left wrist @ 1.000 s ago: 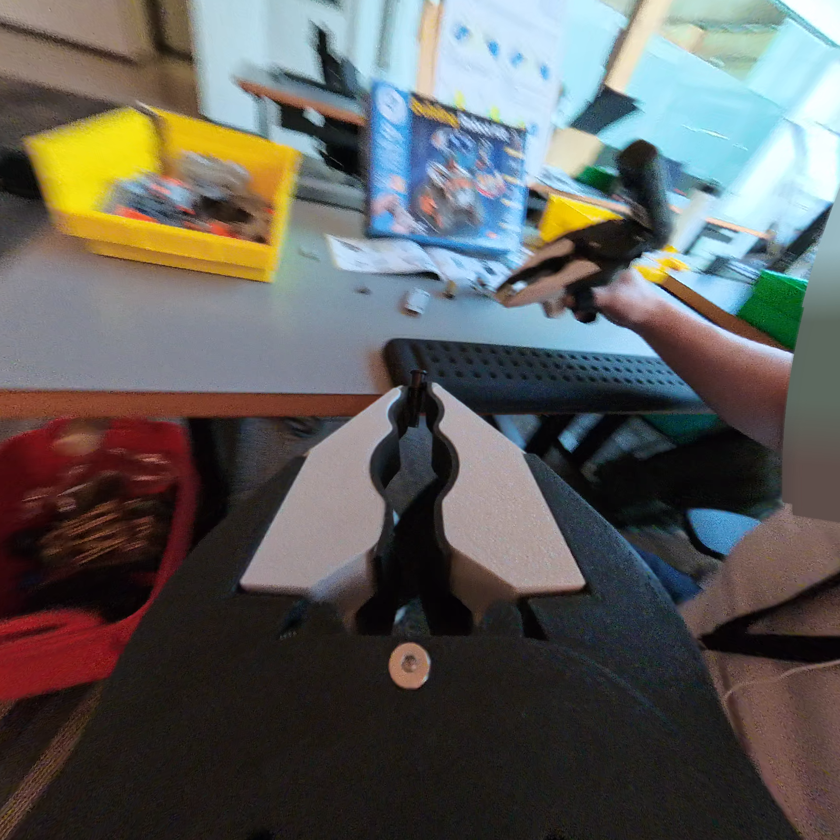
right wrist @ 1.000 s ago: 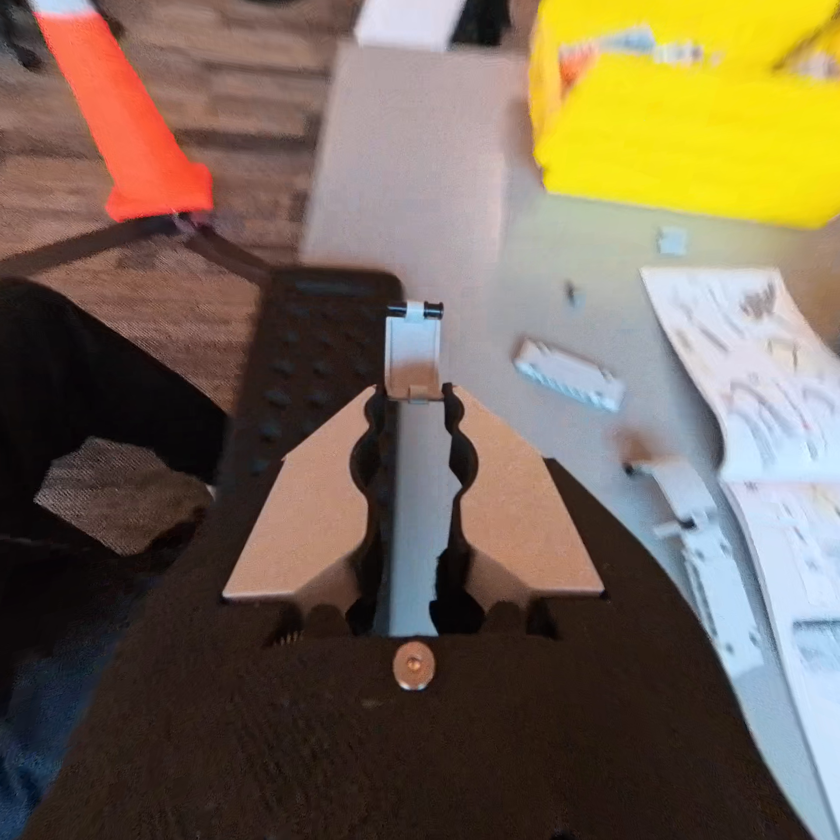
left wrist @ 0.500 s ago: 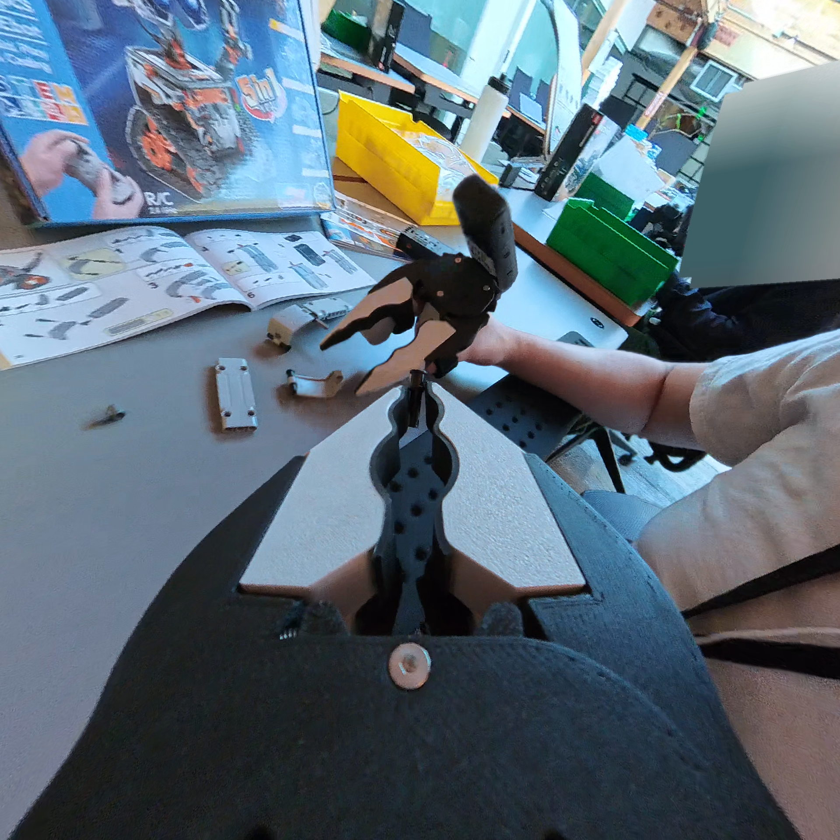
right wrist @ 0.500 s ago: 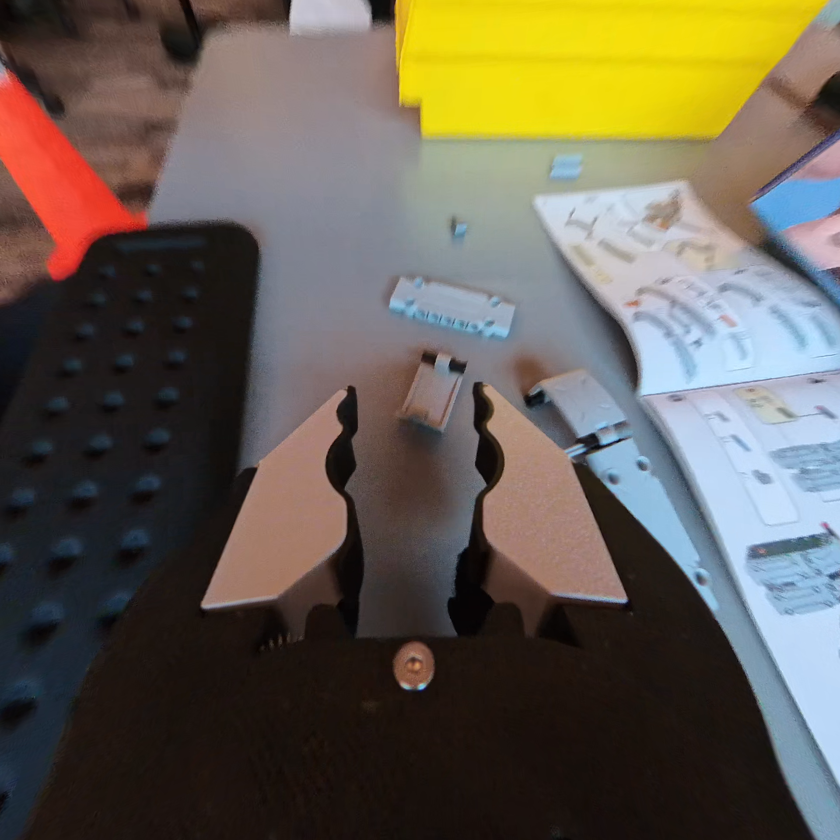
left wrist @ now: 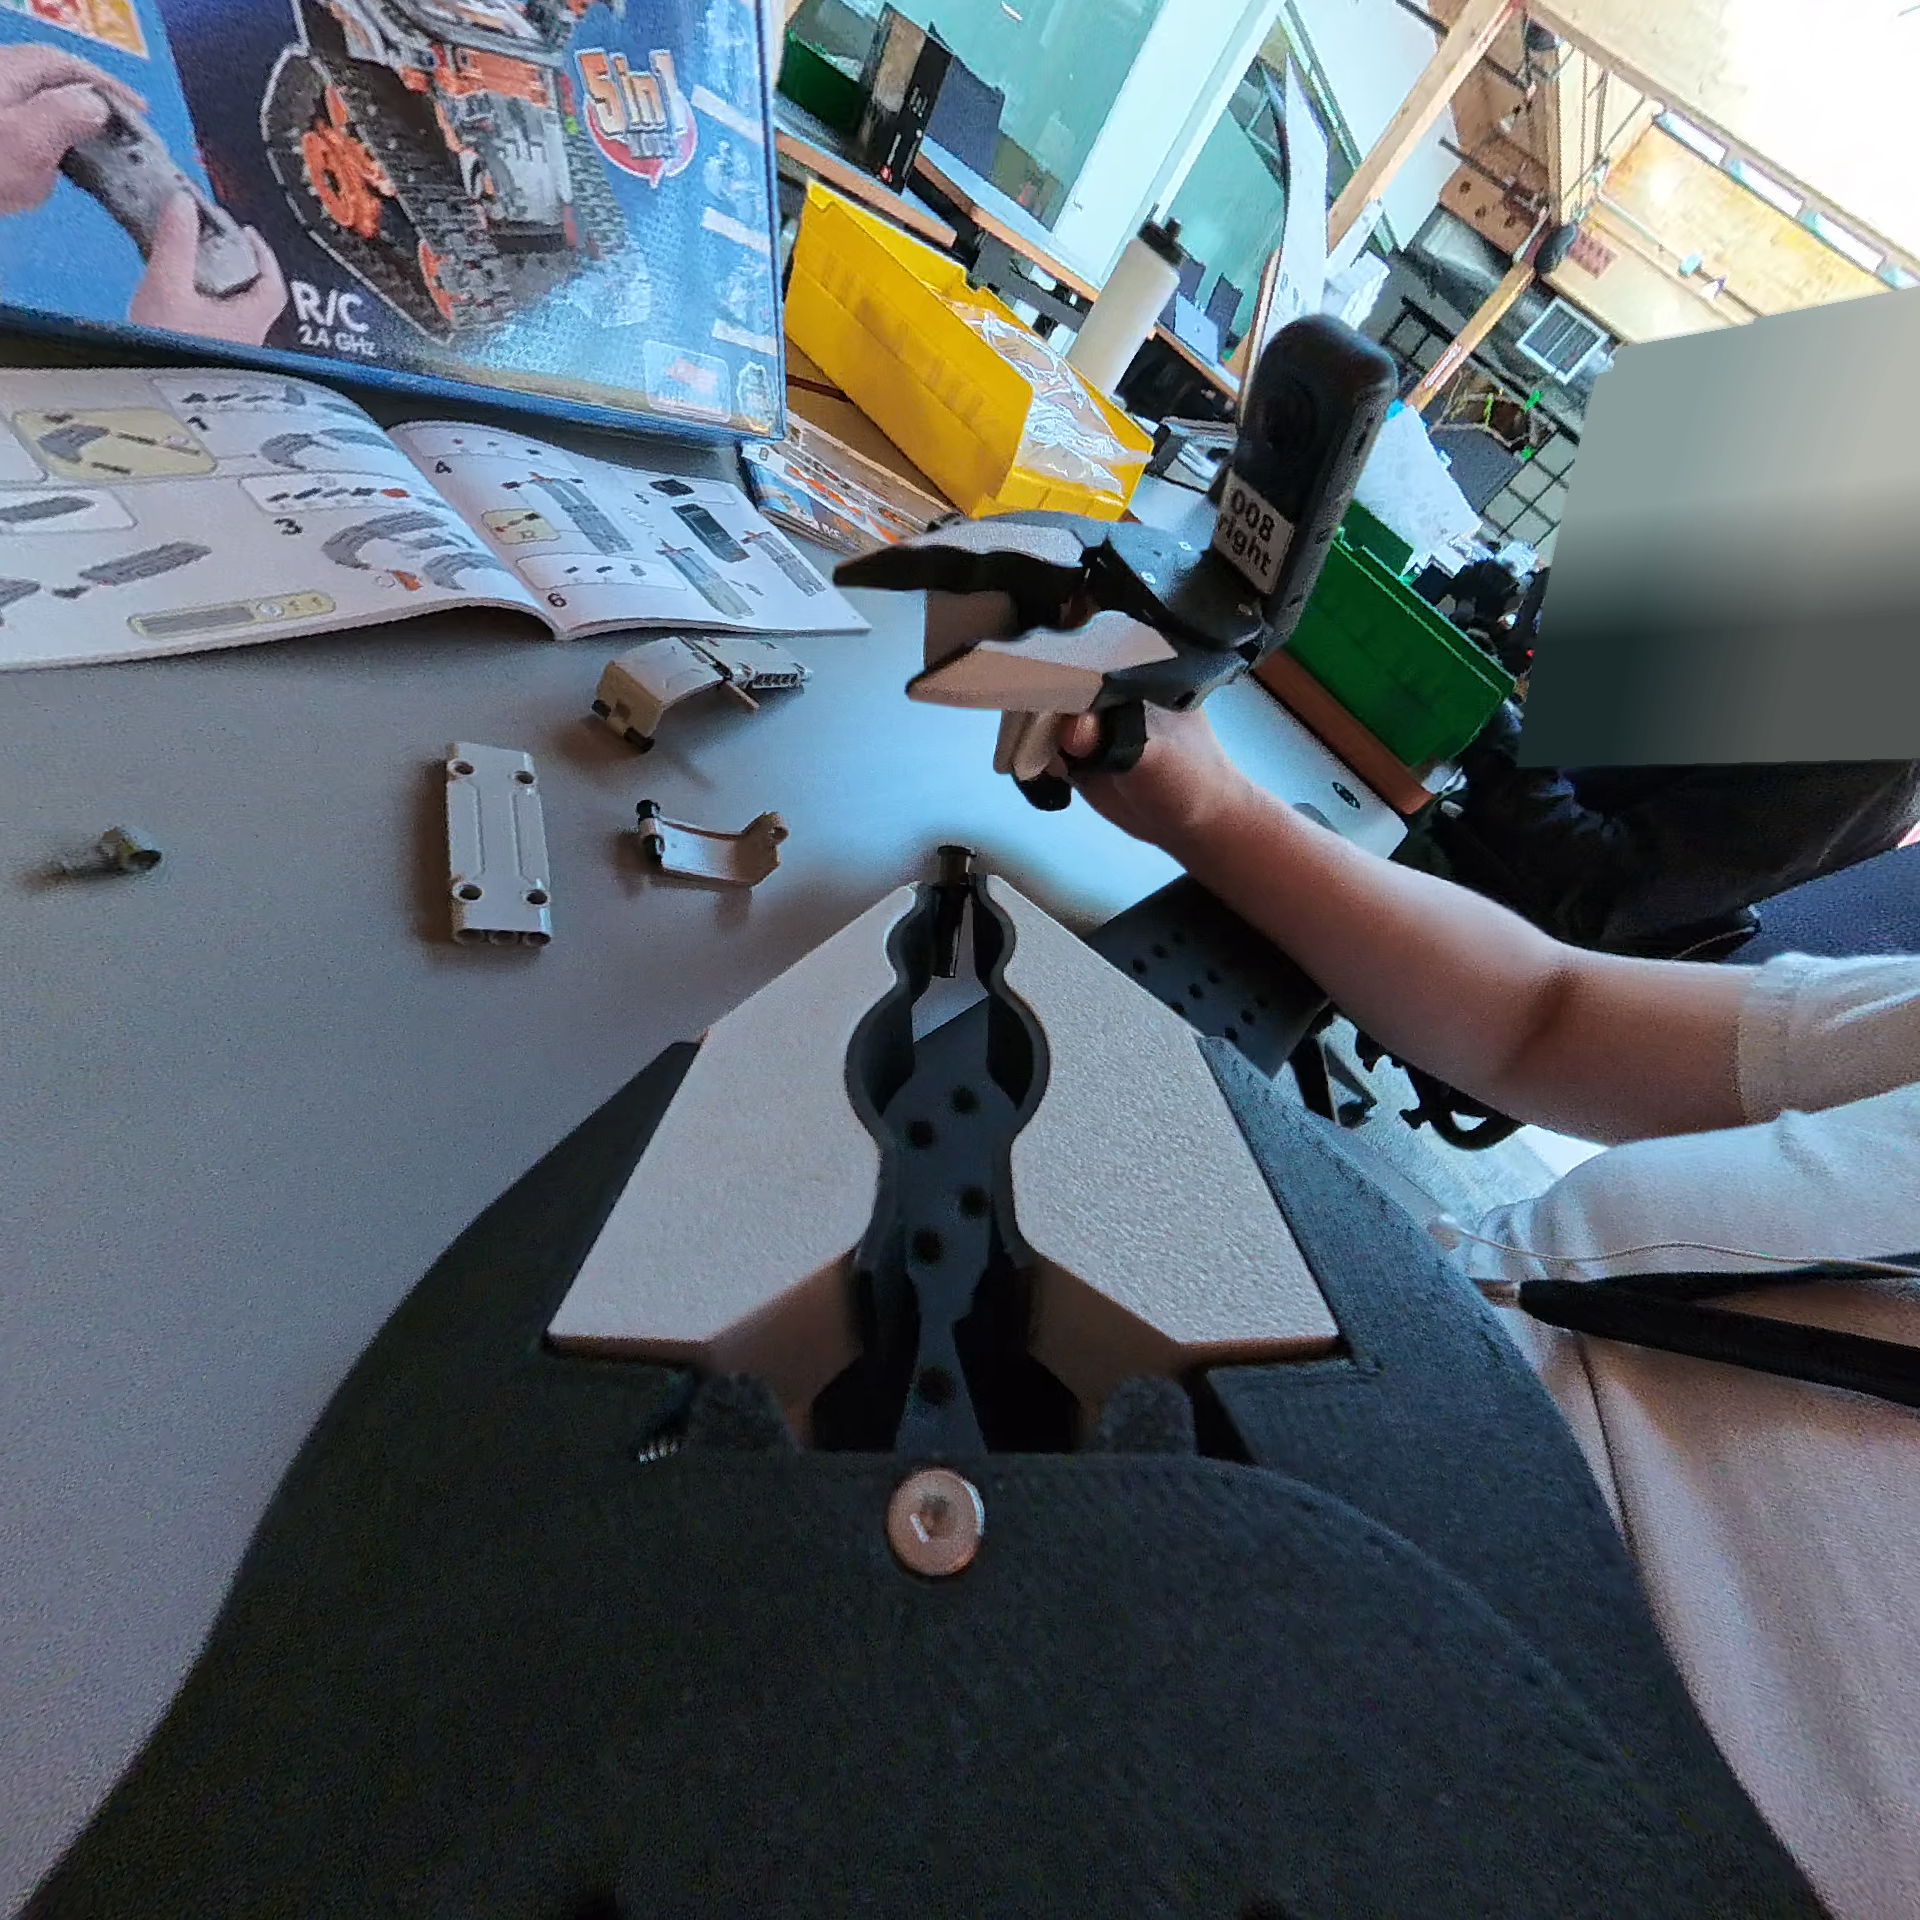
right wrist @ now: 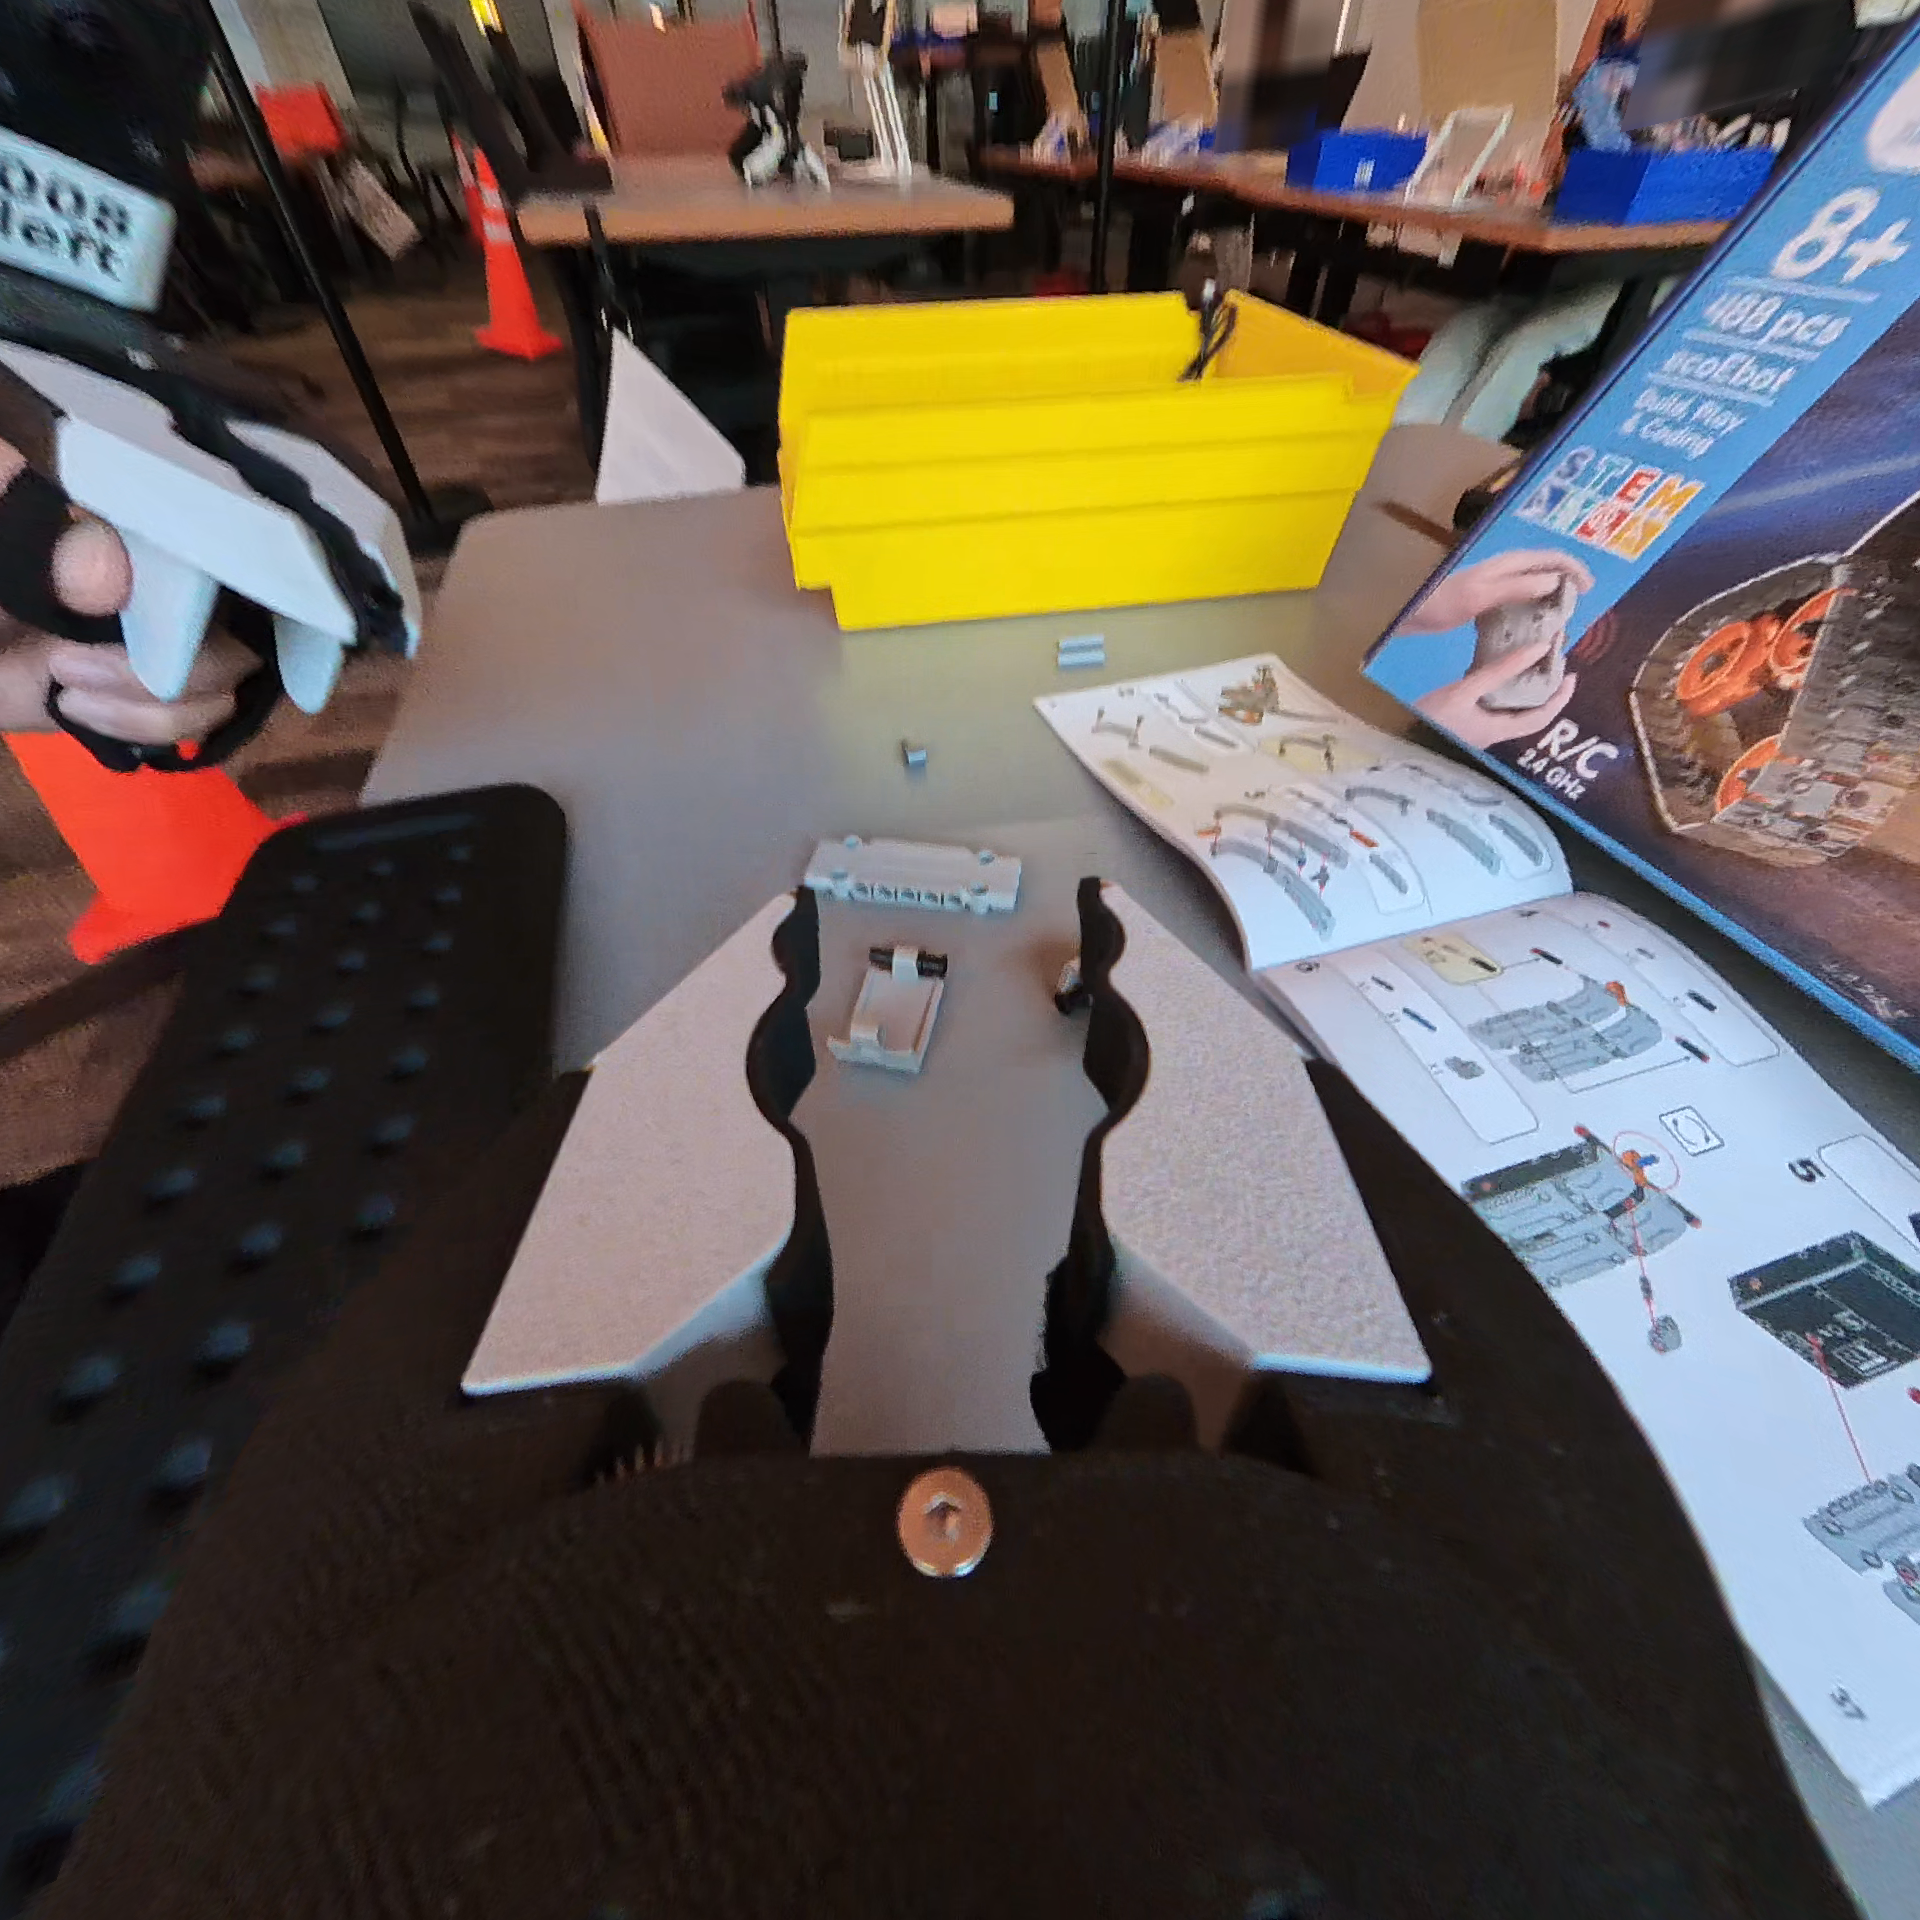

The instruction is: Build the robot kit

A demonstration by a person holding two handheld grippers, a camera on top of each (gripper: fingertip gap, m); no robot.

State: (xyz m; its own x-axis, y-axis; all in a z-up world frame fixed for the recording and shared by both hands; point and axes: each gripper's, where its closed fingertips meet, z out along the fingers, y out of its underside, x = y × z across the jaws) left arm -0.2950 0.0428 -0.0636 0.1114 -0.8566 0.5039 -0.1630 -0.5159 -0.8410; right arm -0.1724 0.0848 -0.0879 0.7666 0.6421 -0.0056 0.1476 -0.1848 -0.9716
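My left gripper is shut on a small black pin that sticks out past its tips, held above the grey table. My right gripper is open and empty, low over the table. A small grey bracket with a black pin lies on the table between its fingers, touching neither. A flat grey panel lies just beyond the tips. In the left wrist view the right gripper hovers above the bracket and panel. The left gripper shows at the upper left of the right wrist view.
A curved grey assembly and an open instruction booklet lie to the right. A blue toy box stands behind it. A yellow bin sits at the far edge. A black perforated seat lies left of the table, with an orange cone beyond.
My right gripper has opened and let the grey bracket down onto the table, then drawn back. My left gripper has swung in over the table, still shut on the black pin.
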